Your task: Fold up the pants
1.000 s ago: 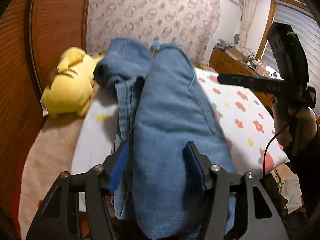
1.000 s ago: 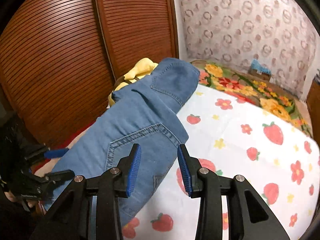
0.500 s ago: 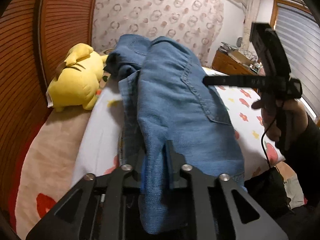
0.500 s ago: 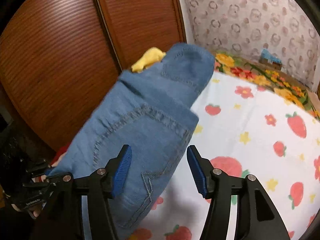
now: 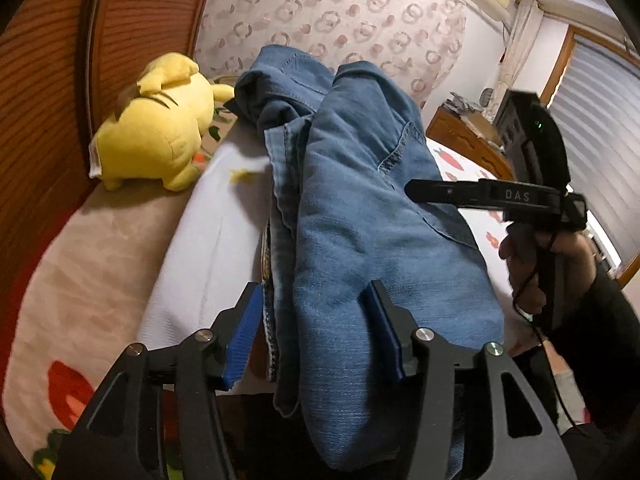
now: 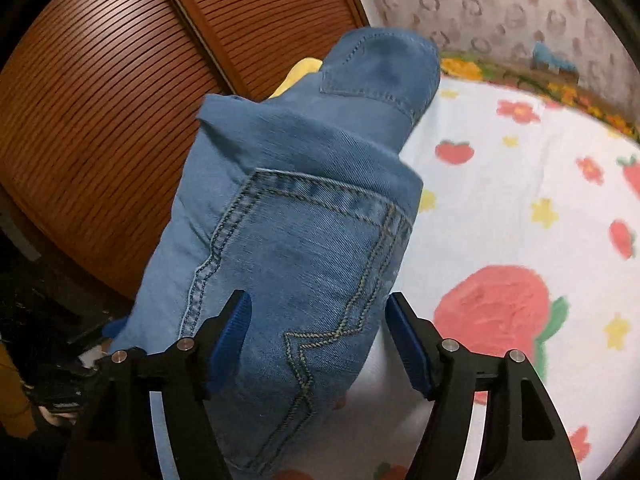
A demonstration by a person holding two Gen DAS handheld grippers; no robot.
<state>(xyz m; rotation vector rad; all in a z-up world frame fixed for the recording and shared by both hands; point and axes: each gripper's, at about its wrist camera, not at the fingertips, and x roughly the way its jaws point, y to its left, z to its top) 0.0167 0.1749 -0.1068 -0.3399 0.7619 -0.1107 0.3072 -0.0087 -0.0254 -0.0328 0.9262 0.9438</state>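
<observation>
Blue denim pants (image 5: 360,208), yellow plush toy (image 5: 156,136), white sheet (image 6: 520,184) with red strawberries

My bedroom, seen from the foot of the bed.

Ribbed wooden wardrobe doors (image 6: 120,92) stand along my left, ring-patterned wallpaper (image 5: 340,12) covers the wall at the bed's head, a strawberry-and-flower sheet (image 6: 520,208) covers the bed, and on my right a cluttered wooden dresser (image 5: 468,136) stands near a window with closed blinds (image 5: 596,92).

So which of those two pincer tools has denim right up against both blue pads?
The left gripper: its opening jaws flank the jeans closely. The right gripper shows bedsheet beside one pad.
</observation>
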